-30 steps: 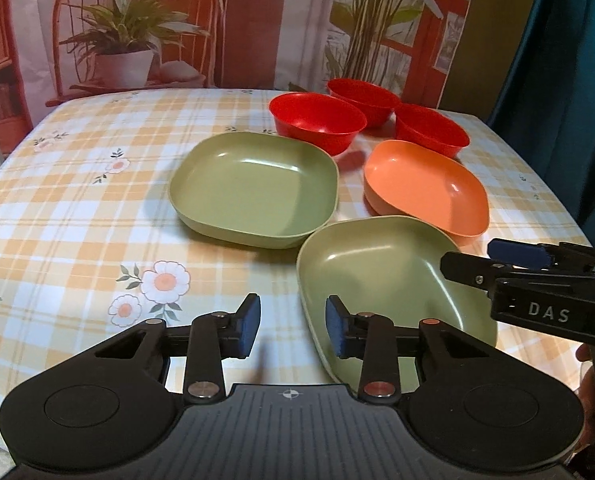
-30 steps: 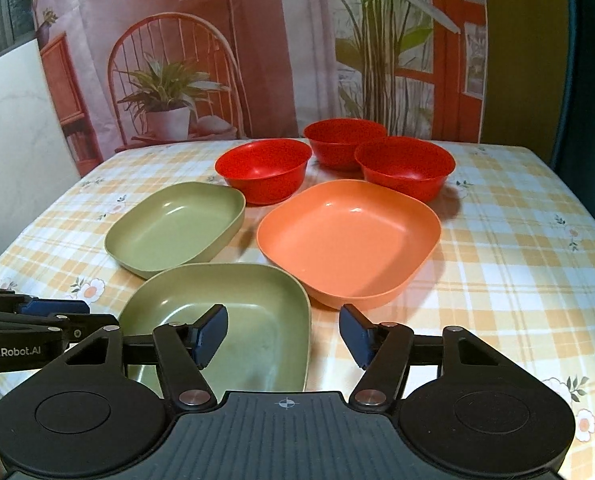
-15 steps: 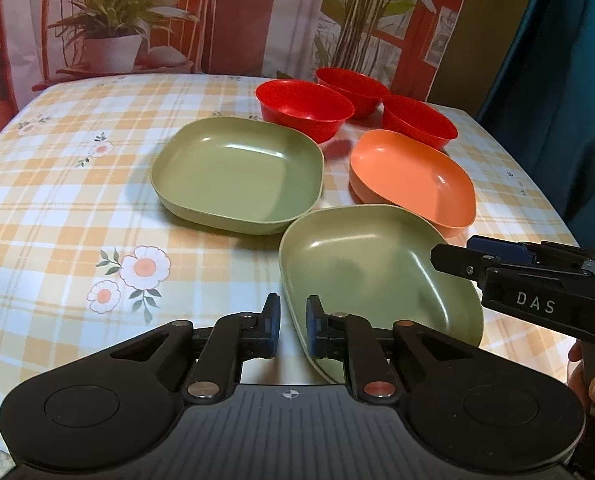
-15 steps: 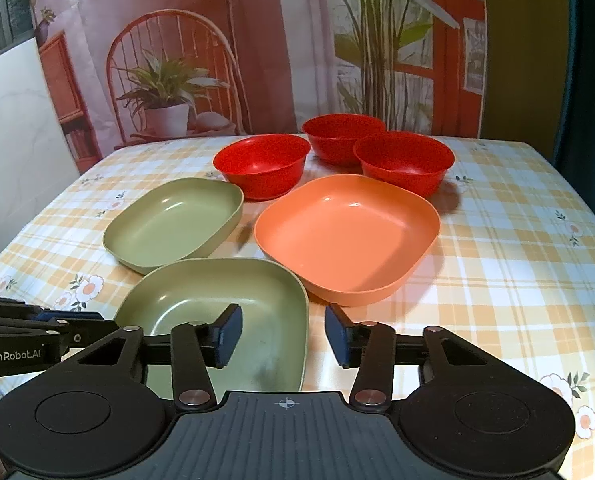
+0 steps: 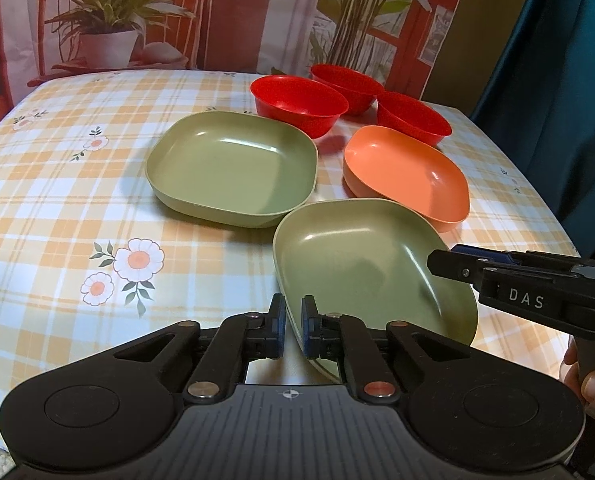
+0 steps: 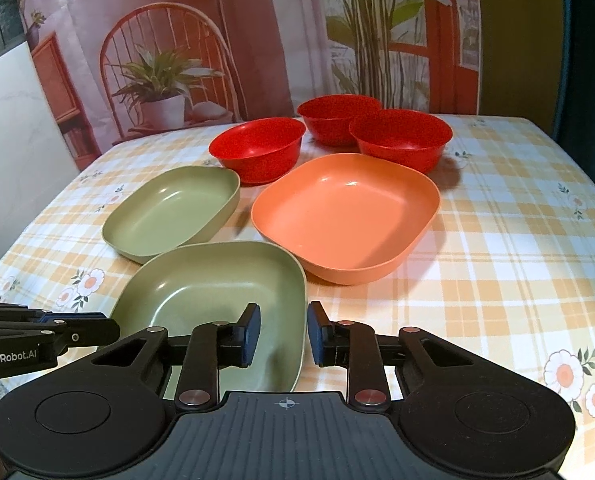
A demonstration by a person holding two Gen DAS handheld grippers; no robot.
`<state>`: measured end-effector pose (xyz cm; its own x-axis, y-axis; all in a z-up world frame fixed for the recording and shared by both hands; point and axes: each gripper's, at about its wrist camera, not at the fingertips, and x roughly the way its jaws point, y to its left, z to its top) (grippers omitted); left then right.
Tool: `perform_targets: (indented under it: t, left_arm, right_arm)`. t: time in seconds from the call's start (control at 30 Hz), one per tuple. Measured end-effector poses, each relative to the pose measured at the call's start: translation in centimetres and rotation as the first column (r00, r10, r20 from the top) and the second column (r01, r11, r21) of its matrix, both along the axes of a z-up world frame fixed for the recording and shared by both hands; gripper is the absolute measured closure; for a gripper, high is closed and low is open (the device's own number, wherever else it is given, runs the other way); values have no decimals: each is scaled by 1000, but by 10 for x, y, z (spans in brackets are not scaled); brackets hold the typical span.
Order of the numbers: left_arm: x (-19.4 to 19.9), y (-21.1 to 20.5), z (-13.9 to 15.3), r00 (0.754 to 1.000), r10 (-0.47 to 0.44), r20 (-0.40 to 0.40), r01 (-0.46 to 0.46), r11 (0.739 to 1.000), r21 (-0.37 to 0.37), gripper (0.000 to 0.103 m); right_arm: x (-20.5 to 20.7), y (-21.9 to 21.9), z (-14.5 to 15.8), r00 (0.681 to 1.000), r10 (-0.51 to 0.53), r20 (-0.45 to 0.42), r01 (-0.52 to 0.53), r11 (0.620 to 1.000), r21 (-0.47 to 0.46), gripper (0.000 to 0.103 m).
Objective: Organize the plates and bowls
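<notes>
Our left claw (image 5: 290,322) is clamped on the near rim of the nearer green plate (image 5: 361,256); our right claw (image 6: 283,334) is closing astride its right rim, pads not yet touching. Beyond, on the checked desk (image 6: 497,248), sit a second green plate (image 6: 169,212), an orange plate (image 6: 345,216) and three red bowls (image 6: 257,148).

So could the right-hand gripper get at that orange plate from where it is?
Probably yes. The right gripper is closing astride the near green plate's rim, and the orange plate lies just beyond with nothing between. It would have to let go of the green rim first.
</notes>
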<state>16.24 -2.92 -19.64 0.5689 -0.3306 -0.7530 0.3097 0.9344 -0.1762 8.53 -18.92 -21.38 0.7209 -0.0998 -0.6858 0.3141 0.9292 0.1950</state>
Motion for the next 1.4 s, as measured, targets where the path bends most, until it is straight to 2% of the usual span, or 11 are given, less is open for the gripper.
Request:
perform_targets:
  t: [0.4, 0.73, 1.03, 1.4]
  left_arm:
    - [-2, 2, -1, 1000, 6, -4, -6, 1000, -1, 94]
    - [-5, 7, 7, 999, 21, 27, -21, 1000, -4, 94]
    - [-7, 10, 7, 1000, 26, 16, -26, 1000, -12, 94]
    - [-9, 15, 24, 997, 15, 76, -12, 999, -45, 94]
  right_arm:
    - [-1, 2, 0, 1000, 6, -4, -6, 1000, 12, 80]
    - [-8, 9, 14, 998, 30, 48, -29, 999, -13, 80]
    - [-12, 10, 16, 998, 37, 57, -36, 999, -11, 80]
    - [-20, 13, 34, 992, 41, 116, -38, 999, -32, 80]
